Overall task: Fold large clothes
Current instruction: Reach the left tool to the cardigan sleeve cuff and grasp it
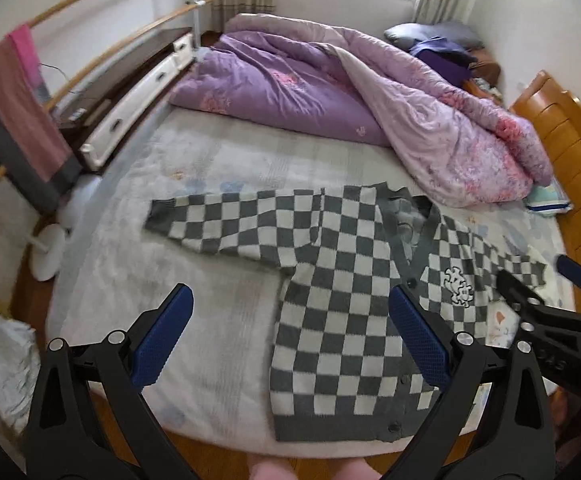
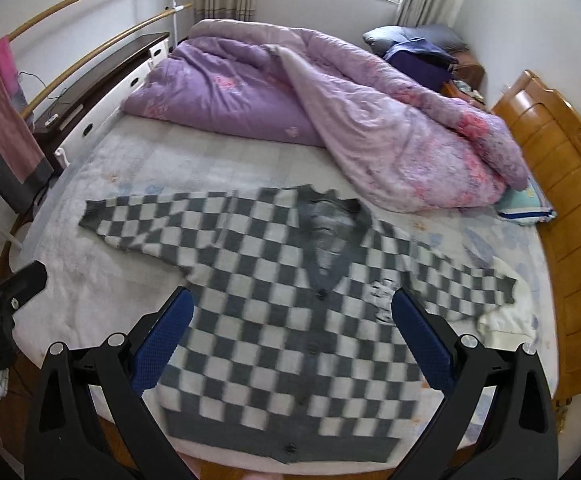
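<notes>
A checkered cardigan [image 2: 274, 320] is laid flat, front up and buttoned, on the bed [image 1: 210, 360], on the near side of a purple quilt [image 2: 290, 112] bunched toward the far edge. One sleeve is extended away from the cardigan's body on each side; the sleeve nearer the wooden headboard [image 2: 562, 208] is partly laid over a white cloth [image 2: 506, 320].

The left gripper [image 1: 290, 336] is held above the cardigan's hem corner farthest from the headboard, with its fingers [image 1: 162, 336] spread wide and nothing gripped. The right gripper [image 2: 292, 338] is held over the cardigan's chest, likewise fully spread and empty.

No fold appears to be made yet. The first fold is best started at a sleeve: the cuff should be pinched through a single layer and carried across the button line, with the shoulder seam kept straight. The knit is expected to stretch, so it should be lifted, not dragged. The white cloth should not be caught in the grip.
</notes>
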`<state>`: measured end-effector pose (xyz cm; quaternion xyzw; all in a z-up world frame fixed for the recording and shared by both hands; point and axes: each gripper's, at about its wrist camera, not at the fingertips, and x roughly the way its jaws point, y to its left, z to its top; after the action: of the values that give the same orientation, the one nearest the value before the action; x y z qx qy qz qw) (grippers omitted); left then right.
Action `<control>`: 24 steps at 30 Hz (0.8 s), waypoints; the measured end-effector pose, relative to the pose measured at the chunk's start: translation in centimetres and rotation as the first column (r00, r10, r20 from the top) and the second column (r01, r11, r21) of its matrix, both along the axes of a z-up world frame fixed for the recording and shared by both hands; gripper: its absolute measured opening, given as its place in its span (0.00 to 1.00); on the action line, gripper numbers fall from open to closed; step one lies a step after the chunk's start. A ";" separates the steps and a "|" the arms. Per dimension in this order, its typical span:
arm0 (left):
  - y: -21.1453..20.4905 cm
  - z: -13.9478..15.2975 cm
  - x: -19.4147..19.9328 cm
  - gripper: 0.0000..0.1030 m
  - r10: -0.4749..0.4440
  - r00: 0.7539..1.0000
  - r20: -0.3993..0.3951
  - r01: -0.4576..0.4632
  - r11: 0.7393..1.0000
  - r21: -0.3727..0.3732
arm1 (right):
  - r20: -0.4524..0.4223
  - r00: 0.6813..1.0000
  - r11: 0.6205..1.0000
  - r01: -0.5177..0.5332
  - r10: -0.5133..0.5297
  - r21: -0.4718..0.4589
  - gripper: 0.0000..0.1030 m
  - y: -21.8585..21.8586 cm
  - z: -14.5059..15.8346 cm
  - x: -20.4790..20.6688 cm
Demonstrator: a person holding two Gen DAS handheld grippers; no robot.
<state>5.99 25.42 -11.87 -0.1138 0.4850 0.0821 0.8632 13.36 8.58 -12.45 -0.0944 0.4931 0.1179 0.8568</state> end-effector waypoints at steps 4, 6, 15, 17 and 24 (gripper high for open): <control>6.6 -3.9 2.0 0.95 0.035 0.998 0.043 -0.032 0.997 -0.068 | -0.109 0.994 0.996 0.015 -0.005 0.092 0.93 5.1 -4.0 3.0; 10.7 -6.6 3.0 0.95 0.088 0.994 0.072 -0.079 0.990 -0.116 | -0.150 0.989 0.990 0.038 -0.018 0.133 0.93 7.4 -5.9 4.3; 24.4 -20.0 8.8 0.95 0.282 0.959 -0.001 -0.280 0.952 -0.123 | -0.185 0.982 0.992 -0.007 0.030 0.125 0.93 15.6 -14.9 10.0; 26.5 -22.4 9.7 0.95 0.301 0.954 0.000 -0.298 0.945 -0.132 | -0.189 0.982 0.993 0.001 0.021 0.116 0.93 16.3 -16.4 10.9; 31.8 -31.5 13.4 0.94 0.353 0.936 0.011 -0.344 0.918 -0.199 | -0.245 0.969 0.998 0.029 -0.017 0.048 0.93 17.4 -22.0 12.8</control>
<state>19.38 57.22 -43.37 -0.2836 0.4423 0.1841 0.8307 26.12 25.95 -34.43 -0.0516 0.5927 0.1312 0.7930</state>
